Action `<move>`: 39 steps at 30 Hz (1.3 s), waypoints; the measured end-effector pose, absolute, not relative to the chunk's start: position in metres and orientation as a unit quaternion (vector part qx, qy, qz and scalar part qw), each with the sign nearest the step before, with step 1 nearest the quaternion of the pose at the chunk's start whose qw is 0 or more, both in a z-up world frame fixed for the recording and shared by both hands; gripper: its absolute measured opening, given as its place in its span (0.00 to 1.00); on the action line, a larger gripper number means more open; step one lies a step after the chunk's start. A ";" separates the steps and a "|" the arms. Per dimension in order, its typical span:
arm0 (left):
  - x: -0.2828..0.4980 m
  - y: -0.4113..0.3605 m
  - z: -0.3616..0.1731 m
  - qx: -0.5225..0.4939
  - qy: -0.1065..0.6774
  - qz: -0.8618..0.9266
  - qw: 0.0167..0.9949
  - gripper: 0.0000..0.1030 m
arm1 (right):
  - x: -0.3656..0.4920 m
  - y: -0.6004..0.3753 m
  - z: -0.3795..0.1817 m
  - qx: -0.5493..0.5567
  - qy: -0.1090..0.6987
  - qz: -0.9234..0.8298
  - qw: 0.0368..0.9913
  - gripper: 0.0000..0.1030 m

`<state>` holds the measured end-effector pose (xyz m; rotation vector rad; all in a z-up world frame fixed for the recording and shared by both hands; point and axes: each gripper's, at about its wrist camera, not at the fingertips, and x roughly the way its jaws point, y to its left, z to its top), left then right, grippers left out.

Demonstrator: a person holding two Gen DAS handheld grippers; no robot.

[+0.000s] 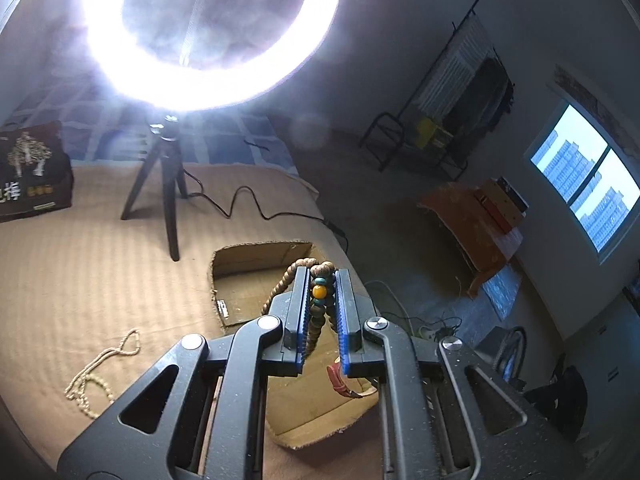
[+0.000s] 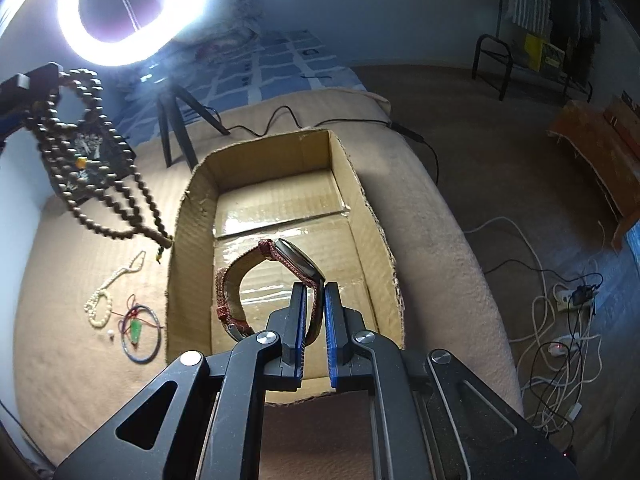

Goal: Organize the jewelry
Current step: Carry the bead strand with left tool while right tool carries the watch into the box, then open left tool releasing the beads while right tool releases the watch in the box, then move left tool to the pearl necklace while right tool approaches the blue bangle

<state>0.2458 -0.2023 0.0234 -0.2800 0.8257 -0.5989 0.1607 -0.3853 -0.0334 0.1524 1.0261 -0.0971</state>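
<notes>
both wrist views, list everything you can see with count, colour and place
cardboard box: 1, brown, open on the tan bed cover
watch: 1, red strap, held over the box
brown bead mala: 1, amber bead, hanging left of the box
cream bead string: 1, on the cover left of the box
dark bangle: 1, beside it, around a green pendant
ring light: 1, white, on a black tripod
dark bag: 1, far left
left gripper: fingers shut on mala
right gripper: fingers shut on watch
</notes>
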 end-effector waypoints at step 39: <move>0.275 -0.224 -0.066 -0.069 0.477 -0.265 0.835 0.43 | 0.172 -0.384 -0.058 0.052 0.530 -0.075 0.843 0.44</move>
